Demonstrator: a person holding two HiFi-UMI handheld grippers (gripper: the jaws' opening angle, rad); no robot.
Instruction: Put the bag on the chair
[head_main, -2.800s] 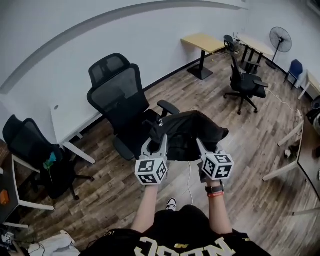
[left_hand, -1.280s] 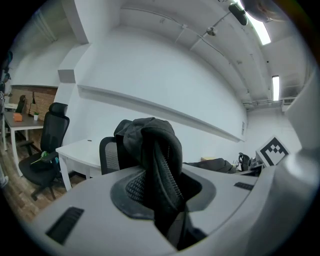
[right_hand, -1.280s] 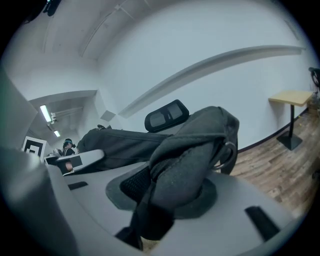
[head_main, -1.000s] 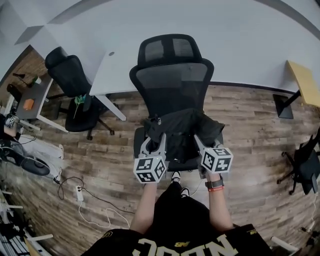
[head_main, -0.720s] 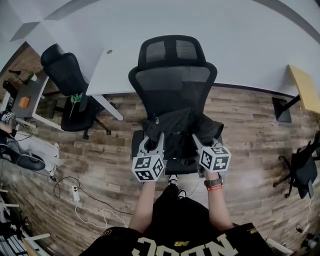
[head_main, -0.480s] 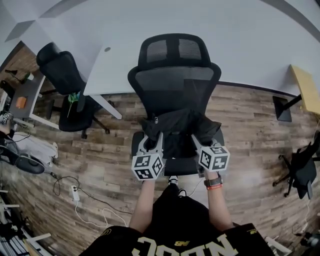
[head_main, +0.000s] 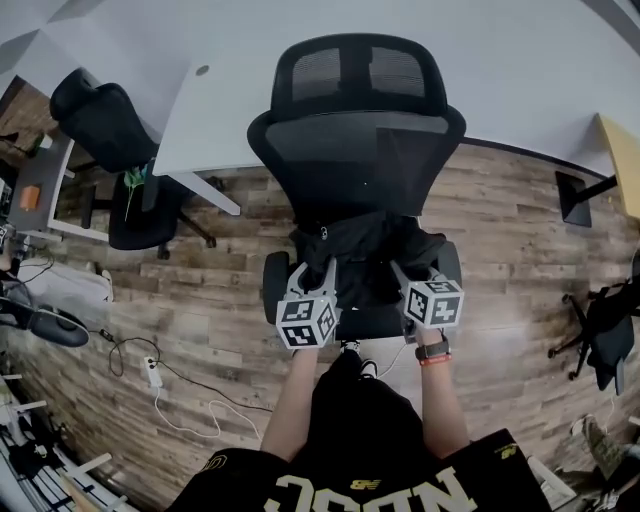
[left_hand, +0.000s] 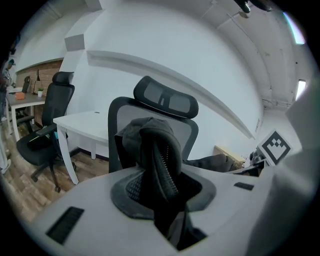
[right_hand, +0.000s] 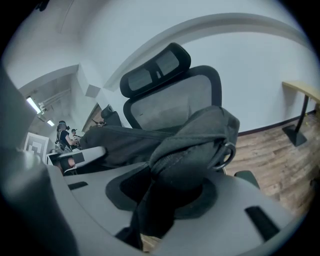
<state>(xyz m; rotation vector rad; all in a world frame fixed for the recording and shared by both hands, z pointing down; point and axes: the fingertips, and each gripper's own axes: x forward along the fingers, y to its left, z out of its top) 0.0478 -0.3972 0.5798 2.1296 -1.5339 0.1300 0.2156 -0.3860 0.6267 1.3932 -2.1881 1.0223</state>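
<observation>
Black chair (head_main: 100, 105) at far left, tucked beside a white table (head_main: 215, 125). Power strip (head_main: 152, 372) and loose cables lower down on the wooden floor (head_main: 220, 300).

Next along, left gripper (head_main: 322, 268), fingers (left_hand: 85, 210) clamped on a fold of the bag (head_main: 365, 262), with a zip line running up the dark cloth right between them. Pinched at the bag's upper left corner, cloth bulging above the fingers and hanging down below them.

Dark bag slung between the 2 grippers, directly over the seat of the office chair (head_main: 355, 140) and close against the lower backrest. Touching the seat or not: impossible to tell from above. Front strip of seat showing under the bag, 2 armrests (head_main: 275, 280) flanking it. Bag's inside hidden from every view.

Further right, right gripper (head_main: 402, 272), fingers (right_hand: 240, 210) likewise closed on bunched cloth at the bag's upper right corner. Metal ring (right_hand: 226, 150) dangling from the fabric just beside them.

Beyond that, at the far right edge, a far chair (head_main: 605, 330) standing on the floor, and the corner of a wooden table top (head_main: 625, 160) well apart from the bag.
</observation>
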